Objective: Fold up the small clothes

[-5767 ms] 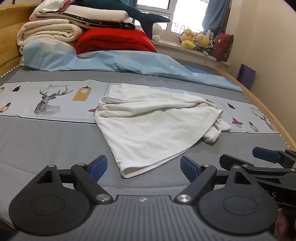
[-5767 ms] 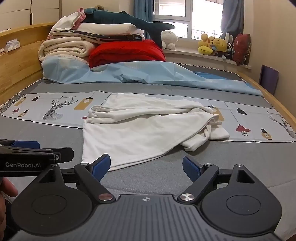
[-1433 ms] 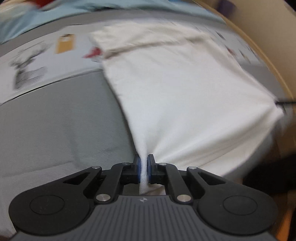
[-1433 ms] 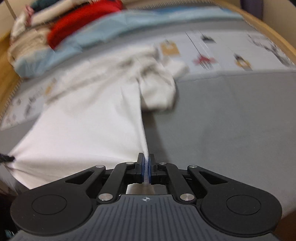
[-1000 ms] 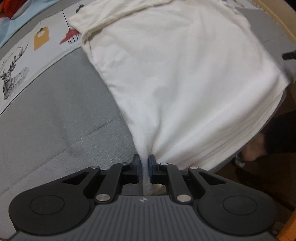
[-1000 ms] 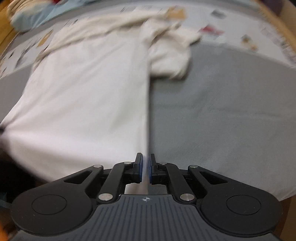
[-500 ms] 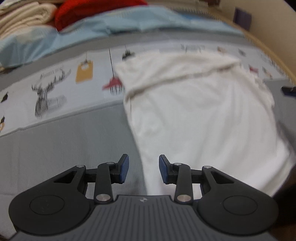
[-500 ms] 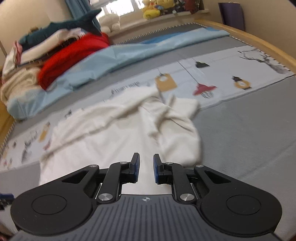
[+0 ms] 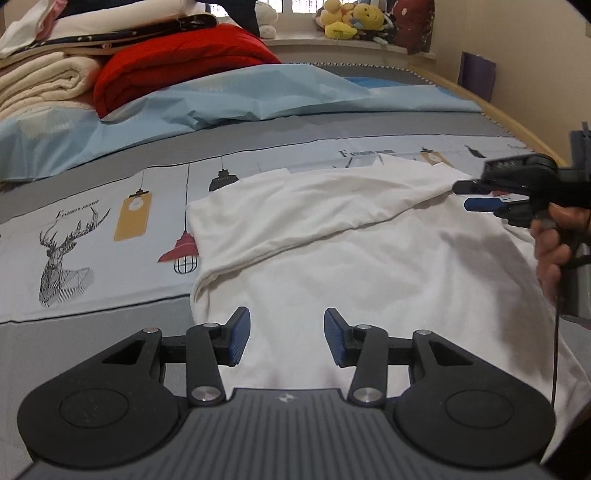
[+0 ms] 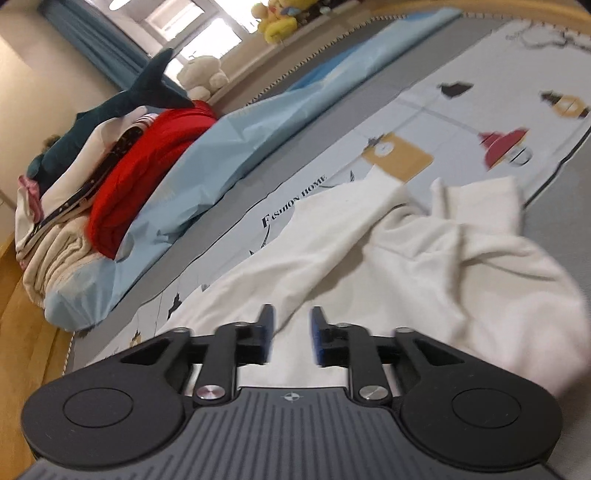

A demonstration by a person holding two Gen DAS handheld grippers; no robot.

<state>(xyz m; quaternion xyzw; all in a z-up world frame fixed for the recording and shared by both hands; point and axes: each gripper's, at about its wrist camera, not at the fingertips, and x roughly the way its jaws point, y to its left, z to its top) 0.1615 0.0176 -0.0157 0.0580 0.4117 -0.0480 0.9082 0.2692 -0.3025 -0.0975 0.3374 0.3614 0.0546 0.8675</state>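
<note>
A white garment [image 9: 369, 258] lies spread on the grey bed [image 9: 92, 350], its far part folded over into a thick crease. My left gripper [image 9: 287, 338] hovers over the garment's near left part. Its jaws are opening, and nothing is between the blue pads [image 9: 238, 336]. At the right edge of the left wrist view a hand holds my right gripper [image 9: 466, 195] over the garment's far right corner. In the right wrist view the right gripper [image 10: 291, 334] is tilted above the rumpled garment [image 10: 406, 266]. Its jaws are opening with nothing pinched.
A red quilt [image 9: 177, 59], cream blankets [image 9: 40, 88] and a light blue sheet [image 9: 258, 96] are piled at the bed's far side. A shark plush [image 10: 110, 110] tops the pile. Plush toys [image 9: 351, 22] line the windowsill. The wooden bed frame [image 9: 517, 122] runs along the right.
Both grippers were shut on the garment's near hem and have let it go and opened. Both have moved forward over the garment, and the right one has rolled.
</note>
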